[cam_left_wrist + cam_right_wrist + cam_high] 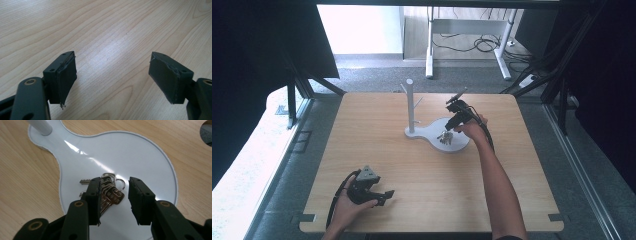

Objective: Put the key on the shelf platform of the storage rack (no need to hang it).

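Observation:
A bunch of silver keys on a ring lies on the round white base of a stand with an upright white pole and side pegs. My right gripper points down at the base, its jaws apart. The keys lie between the jaws, against the left pad, and the right pad is clear of them. In the high view the right gripper hovers just above the keys. My left gripper rests near the table's front left; its jaws stand wide over bare wood with nothing between them.
The wooden table carries just the stand, right of centre towards the back. A cable trails from each gripper. Beyond the far edge are grey carpet, desk legs and loose cables on the floor.

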A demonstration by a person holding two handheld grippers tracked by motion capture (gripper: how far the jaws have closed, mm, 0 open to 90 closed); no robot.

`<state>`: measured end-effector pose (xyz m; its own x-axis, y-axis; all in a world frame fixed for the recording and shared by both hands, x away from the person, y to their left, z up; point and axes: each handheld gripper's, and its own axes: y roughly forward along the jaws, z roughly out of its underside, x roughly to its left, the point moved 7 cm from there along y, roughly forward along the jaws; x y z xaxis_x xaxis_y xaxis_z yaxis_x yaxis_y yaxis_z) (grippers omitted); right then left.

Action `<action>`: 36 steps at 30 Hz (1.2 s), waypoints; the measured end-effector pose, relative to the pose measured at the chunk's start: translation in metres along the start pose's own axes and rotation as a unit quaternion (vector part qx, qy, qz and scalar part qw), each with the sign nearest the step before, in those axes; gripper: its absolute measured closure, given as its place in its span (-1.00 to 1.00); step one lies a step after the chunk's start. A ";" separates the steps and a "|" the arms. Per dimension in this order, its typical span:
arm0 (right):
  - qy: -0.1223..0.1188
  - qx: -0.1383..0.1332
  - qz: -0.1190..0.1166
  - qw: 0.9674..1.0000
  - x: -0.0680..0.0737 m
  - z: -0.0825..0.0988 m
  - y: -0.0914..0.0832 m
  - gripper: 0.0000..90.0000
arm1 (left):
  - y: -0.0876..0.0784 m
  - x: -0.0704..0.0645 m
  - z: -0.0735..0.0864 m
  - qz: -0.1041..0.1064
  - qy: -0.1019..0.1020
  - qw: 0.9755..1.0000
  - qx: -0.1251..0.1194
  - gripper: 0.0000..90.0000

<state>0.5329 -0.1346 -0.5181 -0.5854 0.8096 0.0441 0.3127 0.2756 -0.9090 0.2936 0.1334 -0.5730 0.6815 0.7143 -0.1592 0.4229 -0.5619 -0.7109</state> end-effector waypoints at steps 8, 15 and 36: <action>-0.007 -0.020 -0.009 1.000 0.004 0.010 -0.017 0.23 | 0.003 -0.003 0.000 0.001 0.004 1.000 0.005 -0.50; -0.024 -0.029 -0.040 0.998 0.013 0.023 -0.030 0.19 | 0.002 -0.002 0.000 0.000 0.003 1.000 0.003 -0.50; -0.047 -0.094 -0.066 0.992 0.030 0.111 -0.060 0.14 | -0.001 0.000 0.000 -0.012 0.004 1.000 0.002 -0.50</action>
<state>0.4134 -0.1850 -0.5079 -0.6952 0.7104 0.1095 0.3579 0.4743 -0.8043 0.2939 0.1339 -0.5722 0.6766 0.7235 -0.1370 0.4359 -0.5435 -0.7174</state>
